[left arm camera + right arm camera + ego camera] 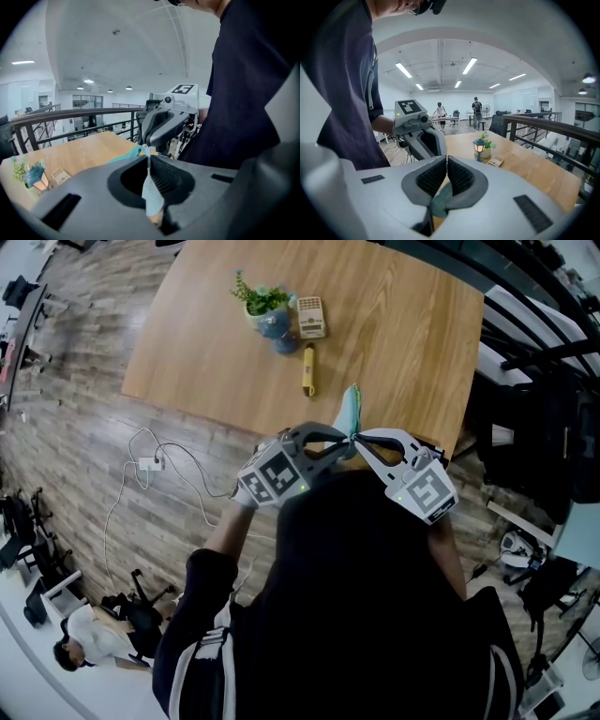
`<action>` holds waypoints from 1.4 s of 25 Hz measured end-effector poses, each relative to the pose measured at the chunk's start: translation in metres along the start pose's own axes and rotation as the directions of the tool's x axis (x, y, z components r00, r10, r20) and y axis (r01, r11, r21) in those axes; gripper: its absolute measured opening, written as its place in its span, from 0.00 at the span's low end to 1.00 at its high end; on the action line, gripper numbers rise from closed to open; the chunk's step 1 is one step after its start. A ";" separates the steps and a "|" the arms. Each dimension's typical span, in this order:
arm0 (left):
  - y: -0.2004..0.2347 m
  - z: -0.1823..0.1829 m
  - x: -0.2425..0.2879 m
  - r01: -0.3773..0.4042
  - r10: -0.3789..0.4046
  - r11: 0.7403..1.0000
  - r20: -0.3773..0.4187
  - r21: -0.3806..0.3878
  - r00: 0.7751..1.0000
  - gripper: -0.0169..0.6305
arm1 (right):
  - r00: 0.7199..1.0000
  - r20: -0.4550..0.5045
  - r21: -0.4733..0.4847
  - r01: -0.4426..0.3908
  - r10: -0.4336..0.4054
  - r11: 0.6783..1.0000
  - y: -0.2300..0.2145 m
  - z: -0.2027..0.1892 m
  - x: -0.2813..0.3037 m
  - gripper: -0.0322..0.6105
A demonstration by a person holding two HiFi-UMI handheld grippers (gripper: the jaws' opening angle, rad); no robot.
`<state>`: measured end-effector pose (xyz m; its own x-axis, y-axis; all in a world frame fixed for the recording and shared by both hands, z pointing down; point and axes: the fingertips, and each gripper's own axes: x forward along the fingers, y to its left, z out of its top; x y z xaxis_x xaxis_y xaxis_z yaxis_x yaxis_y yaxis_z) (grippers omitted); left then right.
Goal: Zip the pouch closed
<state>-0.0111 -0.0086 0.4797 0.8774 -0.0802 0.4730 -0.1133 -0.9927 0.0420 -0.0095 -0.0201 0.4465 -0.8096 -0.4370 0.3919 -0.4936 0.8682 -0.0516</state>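
Note:
A teal fabric pouch (pixel 351 413) hangs over the near edge of the wooden table (pixel 403 334), held up between both grippers. My left gripper (pixel 339 442) comes in from the left and is shut on one end of the pouch; a fold of its light teal fabric (pixel 152 197) is pinched between the ribbed pads. My right gripper (pixel 366 439) meets it from the right, tips nearly touching. In the right gripper view the jaws (pixel 446 161) are shut with darker teal fabric (pixel 440 199) caught between them. The zipper itself is hidden by the jaws.
Farther back on the table stand a small potted plant (pixel 265 306), a beige remote-like block (pixel 311 317) and a yellow pen (pixel 307 369). A white cable with a power strip (pixel 150 463) lies on the floor at the left. Bags and chairs (pixel 534 446) crowd the right.

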 end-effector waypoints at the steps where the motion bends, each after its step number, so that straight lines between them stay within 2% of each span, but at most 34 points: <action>1: 0.000 0.000 0.000 -0.001 0.001 1.000 0.000 0.000 1.000 0.05 | 1.000 0.000 -0.003 0.002 -0.002 1.000 0.000 0.000 0.000 0.08; 6: -0.004 -0.001 -0.001 0.002 -0.001 1.000 -0.020 0.003 1.000 0.05 | 0.999 -0.043 -0.094 0.015 -0.020 0.995 0.004 -0.001 0.000 0.08; 8: -0.003 -0.001 -0.002 0.000 0.000 1.000 -0.015 0.006 1.000 0.05 | 0.999 -0.040 -0.099 0.017 -0.021 0.995 0.004 0.000 0.001 0.07; 14: -0.005 0.001 -0.004 0.001 -0.001 1.000 -0.030 0.020 1.000 0.05 | 0.999 -0.027 -0.073 0.029 -0.031 0.997 0.003 0.001 0.001 0.07; 18: -0.008 0.000 -0.001 0.000 0.003 0.999 -0.060 0.050 0.998 0.05 | 0.995 -0.034 -0.029 0.088 -0.089 0.996 -0.006 -0.003 0.001 0.07; 27: -0.018 0.005 -0.003 -0.005 0.010 0.997 -0.066 0.071 0.998 0.05 | 0.982 -0.056 0.016 0.183 -0.182 0.983 -0.019 -0.010 -0.005 0.07; 35: -0.024 0.012 -0.007 -0.006 0.010 0.997 -0.052 0.074 0.999 0.05 | 0.948 -0.078 0.078 0.314 -0.308 0.946 -0.051 -0.022 -0.021 0.07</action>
<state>-0.0094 0.0144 0.4648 0.8509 -0.0852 0.5183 -0.0837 -0.9961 -0.0265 0.0396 -0.0496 0.4616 -0.5906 -0.6636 0.4592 -0.7461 0.6658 0.0026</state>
